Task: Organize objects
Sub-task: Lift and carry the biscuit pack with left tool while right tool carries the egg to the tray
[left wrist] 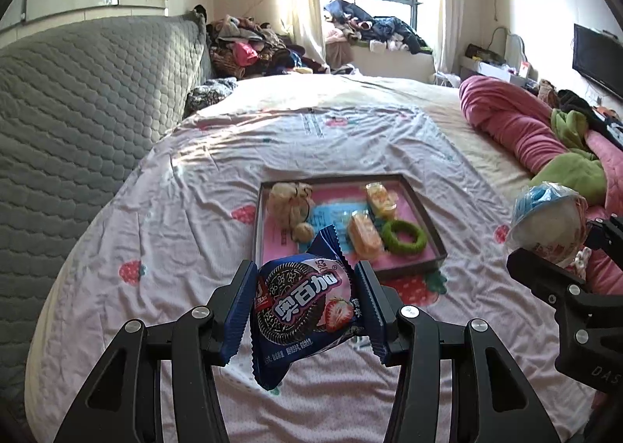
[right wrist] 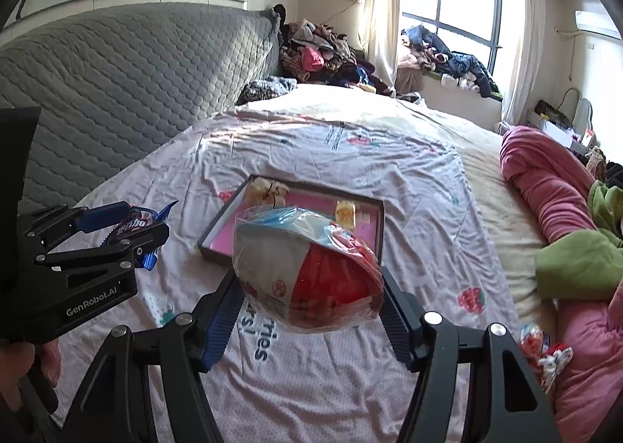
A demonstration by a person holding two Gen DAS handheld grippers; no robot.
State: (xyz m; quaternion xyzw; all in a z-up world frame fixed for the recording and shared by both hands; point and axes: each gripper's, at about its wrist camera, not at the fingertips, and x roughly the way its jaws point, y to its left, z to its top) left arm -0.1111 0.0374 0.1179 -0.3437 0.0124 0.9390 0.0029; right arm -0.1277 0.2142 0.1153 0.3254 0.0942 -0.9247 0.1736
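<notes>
My left gripper (left wrist: 303, 306) is shut on a blue cookie packet (left wrist: 301, 306) and holds it above the bed, just in front of a dark-rimmed tray (left wrist: 426, 225). The tray holds a beige plush (left wrist: 290, 203), two orange wrapped snacks (left wrist: 364, 234) and a green ring (left wrist: 403, 236). My right gripper (right wrist: 311, 299) is shut on a round plastic-wrapped toy (right wrist: 307, 271), red, white and blue, held above the near edge of the tray (right wrist: 218, 226). The left gripper with its packet also shows in the right wrist view (right wrist: 128, 232).
The bed has a wrinkled strawberry-print sheet (left wrist: 194, 186). A grey quilted headboard (left wrist: 78, 100) stands on the left. A pink duvet (left wrist: 518, 123) and green cloth (left wrist: 572, 166) lie on the right. A small wrapped item (right wrist: 545, 349) lies by the duvet. Clothes pile by the window.
</notes>
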